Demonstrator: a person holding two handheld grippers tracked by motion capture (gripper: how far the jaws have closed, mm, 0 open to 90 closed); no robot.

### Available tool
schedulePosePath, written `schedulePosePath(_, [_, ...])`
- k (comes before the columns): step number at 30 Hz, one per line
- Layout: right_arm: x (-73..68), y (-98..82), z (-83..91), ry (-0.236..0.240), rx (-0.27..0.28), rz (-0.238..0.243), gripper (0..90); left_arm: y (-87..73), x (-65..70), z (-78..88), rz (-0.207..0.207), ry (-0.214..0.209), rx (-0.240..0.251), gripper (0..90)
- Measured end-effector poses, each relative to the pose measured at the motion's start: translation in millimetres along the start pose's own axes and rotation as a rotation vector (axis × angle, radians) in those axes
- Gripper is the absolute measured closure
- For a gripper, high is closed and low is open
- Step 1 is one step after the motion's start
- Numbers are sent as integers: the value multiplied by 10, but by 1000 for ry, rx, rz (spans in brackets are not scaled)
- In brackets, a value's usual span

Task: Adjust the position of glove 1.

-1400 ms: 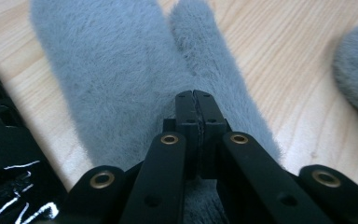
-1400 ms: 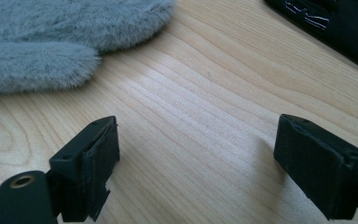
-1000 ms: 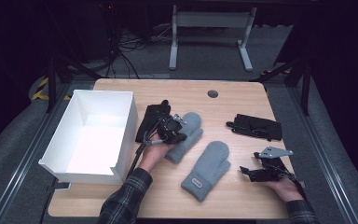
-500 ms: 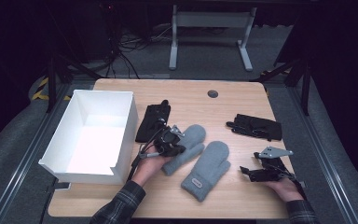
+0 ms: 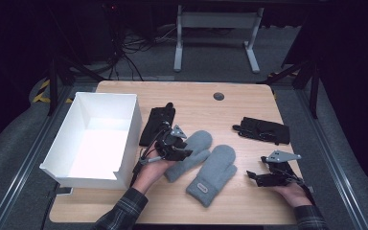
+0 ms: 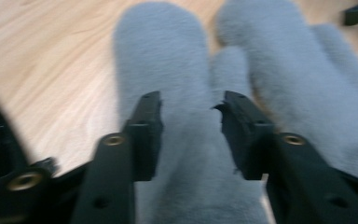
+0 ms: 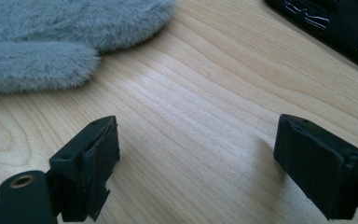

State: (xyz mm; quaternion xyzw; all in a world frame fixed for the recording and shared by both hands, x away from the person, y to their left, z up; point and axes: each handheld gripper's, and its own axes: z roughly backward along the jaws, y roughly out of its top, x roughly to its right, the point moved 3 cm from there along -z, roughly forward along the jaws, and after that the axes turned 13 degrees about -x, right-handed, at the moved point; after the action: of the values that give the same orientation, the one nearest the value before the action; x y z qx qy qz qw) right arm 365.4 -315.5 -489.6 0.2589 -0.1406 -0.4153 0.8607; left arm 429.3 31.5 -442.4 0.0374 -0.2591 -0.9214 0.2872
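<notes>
1. The left gripper (image 5: 179, 152) sat over the cuff end of the fuzzy grey knitted mitten on the left (image 5: 188, 154), near the middle of the light wooden table (image 5: 196, 103). Its jaws had just been opening. In the left gripper view they stood partly spread with the grey mitten's pile (image 6: 168, 93) between them, and the pads weren't pressing on it as far as I could see.
2. The second fuzzy grey mitten (image 5: 213, 175) lay just beside the first at its 4 o'clock, touching it along one edge. It had a small grey label patch (image 5: 201, 187) near the cuff, but the writing was too small to read.
3. The right gripper (image 5: 254, 176) rested low on the table at 3 o'clock from that second mitten, jaws spread wide with bare wood between them in the right gripper view (image 7: 196, 158).
4. A white open-topped rectangular box (image 5: 76, 115) stood at 9 o'clock from the left gripper.
5. A black glove (image 5: 157, 123) lay at 12 o'clock from the left gripper, just beside the box wall. Another black glove (image 5: 262, 130) lay at 12 o'clock from the right gripper, with white markings I couldn't make out.
</notes>
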Motion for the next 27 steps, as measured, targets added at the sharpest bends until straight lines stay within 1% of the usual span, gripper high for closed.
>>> schedulePosePath(1, [0, 0, 0, 0, 0, 0, 143, -4, -17, -16, 10, 4, -6, 510])
schedulePosePath(3, [0, 0, 0, 0, 0, 0, 144, -20, -50, -66, 20, 6, -17, 450])
schedulePosePath(4, [0, 0, 0, 0, 0, 0, 144, -34, -67, -101, 26, 12, -34, 405])
schedulePosePath(5, [0, 0, 0, 0, 0, 0, 144, -34, -67, -101, 26, 12, -34, 394])
schedulePosePath(6, [0, 0, 0, 0, 0, 0, 144, -54, -86, -158, 29, 19, -51, 383])
schedulePosePath(7, [0, 0, 0, 0, 0, 0, 144, -54, -86, -158, 29, 19, -51, 381])
schedulePosePath(10, [0, 0, 0, 0, 0, 0, 144, -78, -96, -228, 34, 7, -64, 389])
schedulePosePath(11, [0, 0, 0, 0, 0, 0, 143, -90, -101, -246, 35, -11, -70, 433])
schedulePosePath(12, [0, 0, 0, 0, 0, 0, 144, -90, -101, -246, 35, -11, -70, 476])
schedulePosePath(13, [0, 0, 0, 0, 0, 0, 144, -98, -105, -246, 32, -28, -75, 522])
schedulePosePath(14, [0, 0, 0, 0, 0, 0, 144, -98, -105, -246, 32, -28, -75, 591])
schedulePosePath(15, [0, 0, 0, 0, 0, 0, 144, -103, -102, -241, 36, -36, -76, 591])
schedulePosePath(16, [0, 0, 0, 0, 0, 0, 144, -102, -101, -239, 35, -38, -76, 686])
schedulePosePath(17, [0, 0, 0, 0, 0, 0, 144, -99, -100, -237, 31, -39, -73, 717])
schedulePosePath(19, [0, 0, 0, 0, 0, 0, 144, -96, -99, -221, 39, -46, -71, 787])
schedulePosePath(23, [0, 0, 0, 0, 0, 0, 144, -82, -105, -151, 73, -74, -49, 807])
schedulePosePath(27, [0, 0, 0, 0, 0, 0, 144, -53, -84, -39, 92, -83, -23, 814])
